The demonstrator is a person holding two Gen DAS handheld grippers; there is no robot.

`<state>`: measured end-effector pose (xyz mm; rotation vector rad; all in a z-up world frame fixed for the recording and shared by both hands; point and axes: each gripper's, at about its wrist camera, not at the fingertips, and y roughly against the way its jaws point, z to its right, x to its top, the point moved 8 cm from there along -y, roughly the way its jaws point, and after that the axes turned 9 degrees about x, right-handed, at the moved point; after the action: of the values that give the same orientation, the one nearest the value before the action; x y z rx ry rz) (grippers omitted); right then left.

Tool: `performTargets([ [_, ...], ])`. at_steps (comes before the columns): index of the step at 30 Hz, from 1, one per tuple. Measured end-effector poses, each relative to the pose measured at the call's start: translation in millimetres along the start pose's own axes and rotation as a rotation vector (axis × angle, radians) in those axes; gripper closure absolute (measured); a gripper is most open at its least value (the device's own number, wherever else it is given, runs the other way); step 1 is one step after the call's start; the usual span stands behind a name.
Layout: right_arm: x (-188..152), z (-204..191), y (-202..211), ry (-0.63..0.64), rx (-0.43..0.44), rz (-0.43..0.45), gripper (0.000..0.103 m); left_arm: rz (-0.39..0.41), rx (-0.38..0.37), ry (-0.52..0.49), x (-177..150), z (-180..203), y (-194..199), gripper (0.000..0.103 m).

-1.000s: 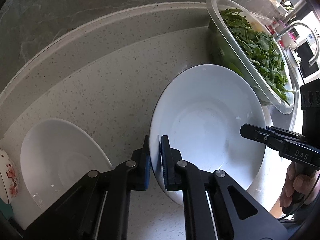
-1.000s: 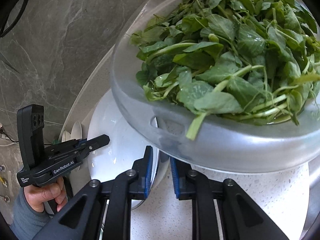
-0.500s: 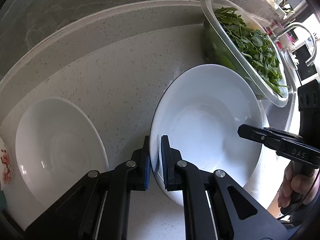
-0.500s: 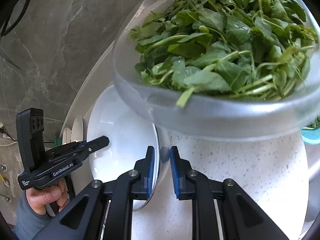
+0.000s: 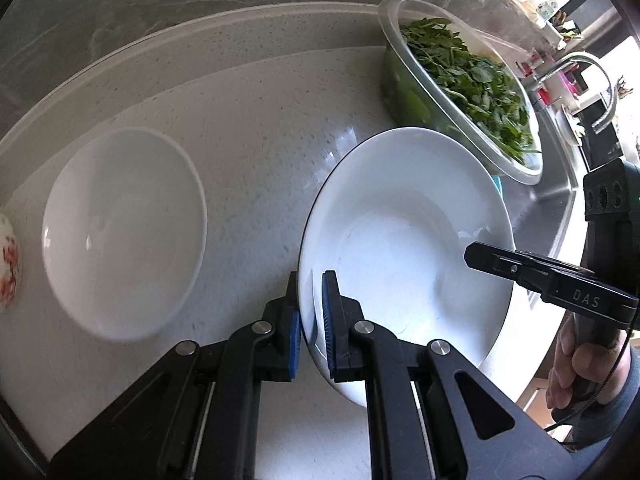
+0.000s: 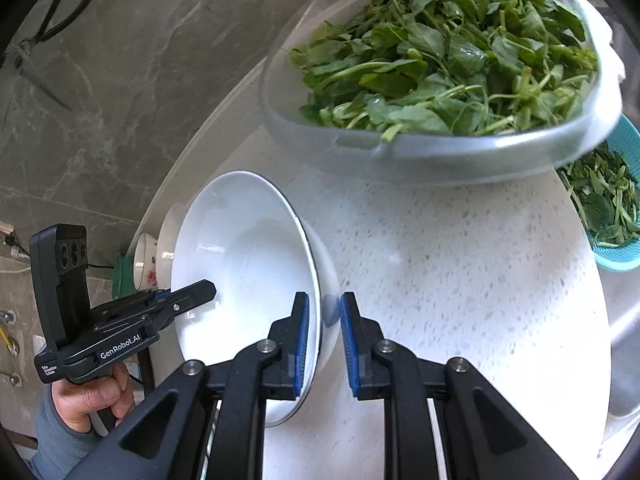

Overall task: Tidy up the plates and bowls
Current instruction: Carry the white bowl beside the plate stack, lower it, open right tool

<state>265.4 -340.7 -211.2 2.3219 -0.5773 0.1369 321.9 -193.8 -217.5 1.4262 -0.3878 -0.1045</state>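
Both grippers were clamped on the same white plate (image 5: 404, 240), one on each side of its rim, w/ the plate tilted above the speckled countertop (image 5: 256, 152). Left gripper (image 5: 311, 320) had its blue pads pinched tight on the near-left rim, one pad under and one inside the dish. In the right wrist view the right gripper (image 6: 323, 346) gripped the plate's opposite rim, inner pad on the white face, outer pad behind it; jaws stood slightly apart b/c the rim sat between them. The plate's hollow faced the left gripper body, which showed at the left of that view w/ a hand (image 6: 90, 394) and grey sleeve wrapped round its handle. From the left wrist view the right gripper's black finger reached over the plate's far-right edge, another hand (image 5: 580, 372) below it. A second white bowl (image 5: 124, 232) sat flat on the counter to the left, well apart from the held plate, and a small red-patterned dish (image 5: 9, 256) peeked in at the far left edge, just beside that bowl. A clear bowl of leafy greens (image 6: 440, 52) stood on the counter beyond the plate, near its far rim. A teal basket (image 6: 616, 216) w/ more greens lay at the right edge. Grey marbled wall (image 6: 120, 60) ran behind the counter. A curved tap (image 5: 580, 68) showed at upper right.
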Motion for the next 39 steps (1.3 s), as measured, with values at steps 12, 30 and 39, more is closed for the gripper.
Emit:
performTargets([
  [12,-48.1,-25.9,11.2,0.051,0.016,-0.07,0.083,0.036,0.001,0.038,-69.6,12.6,51.2,0.095],
  [30,-112.9,-12.3,3.1,0.037,0.0,-0.181,0.083,-0.012,-0.019,0.095,-174.1,25.4,42.3,0.095],
  [39,-121.3,-1.0,-4.1,0.01,0.015,-0.184,0.083,-0.023,-0.016,0.107,-175.5,20.3,28.9,0.095],
])
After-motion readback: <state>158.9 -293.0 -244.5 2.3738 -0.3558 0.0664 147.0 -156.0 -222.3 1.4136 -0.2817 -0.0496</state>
